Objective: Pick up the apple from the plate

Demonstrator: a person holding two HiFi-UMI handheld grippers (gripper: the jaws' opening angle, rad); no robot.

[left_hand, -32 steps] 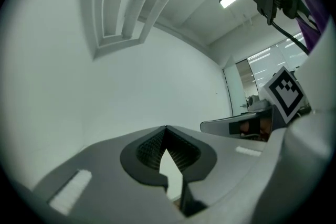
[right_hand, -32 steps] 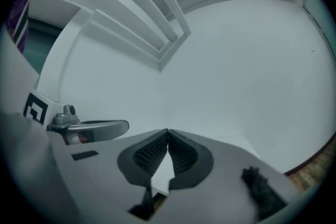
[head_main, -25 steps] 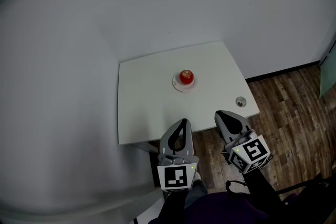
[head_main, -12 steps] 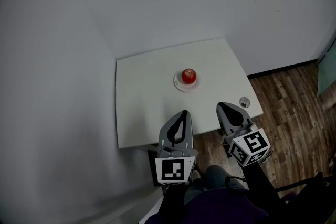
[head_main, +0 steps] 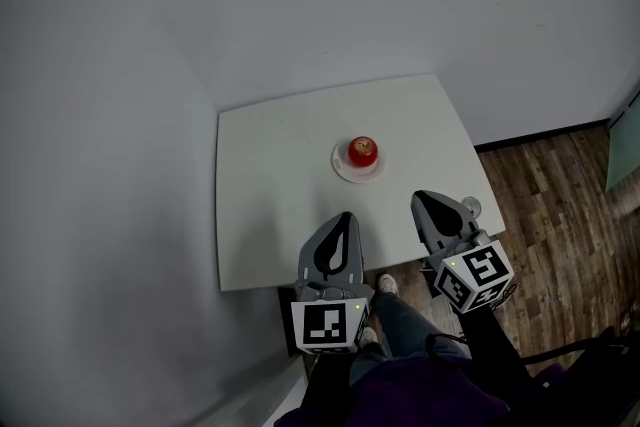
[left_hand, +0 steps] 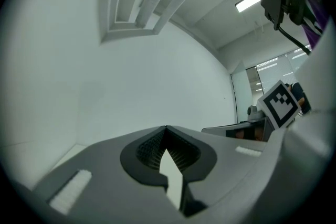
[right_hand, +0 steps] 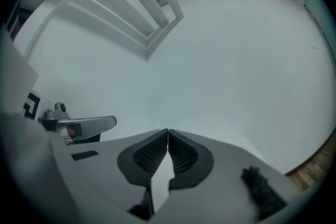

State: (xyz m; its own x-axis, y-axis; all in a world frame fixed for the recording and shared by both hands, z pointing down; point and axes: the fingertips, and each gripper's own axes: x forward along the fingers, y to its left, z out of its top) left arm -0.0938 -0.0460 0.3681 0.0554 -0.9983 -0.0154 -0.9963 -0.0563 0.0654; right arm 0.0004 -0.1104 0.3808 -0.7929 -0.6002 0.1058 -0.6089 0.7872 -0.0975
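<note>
An apple (head_main: 362,151) is seen on its plate (head_main: 346,173) on the table (head_main: 270,215), at twelve o'clock of the left hand-held gripper (head_main: 345,217) and eleven o'clock of the right hand-held gripper (head_main: 418,198), both closed on nothing; jaws are best opened wide before approach.

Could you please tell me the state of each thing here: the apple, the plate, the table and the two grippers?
apple: sits on the plate, not held.
plate: lies flat on the table, carries the apple.
table: bears the plate near its middle.
left gripper: jaws together, empty, apart from the apple.
right gripper: jaws together, empty, apart from the apple.
</note>
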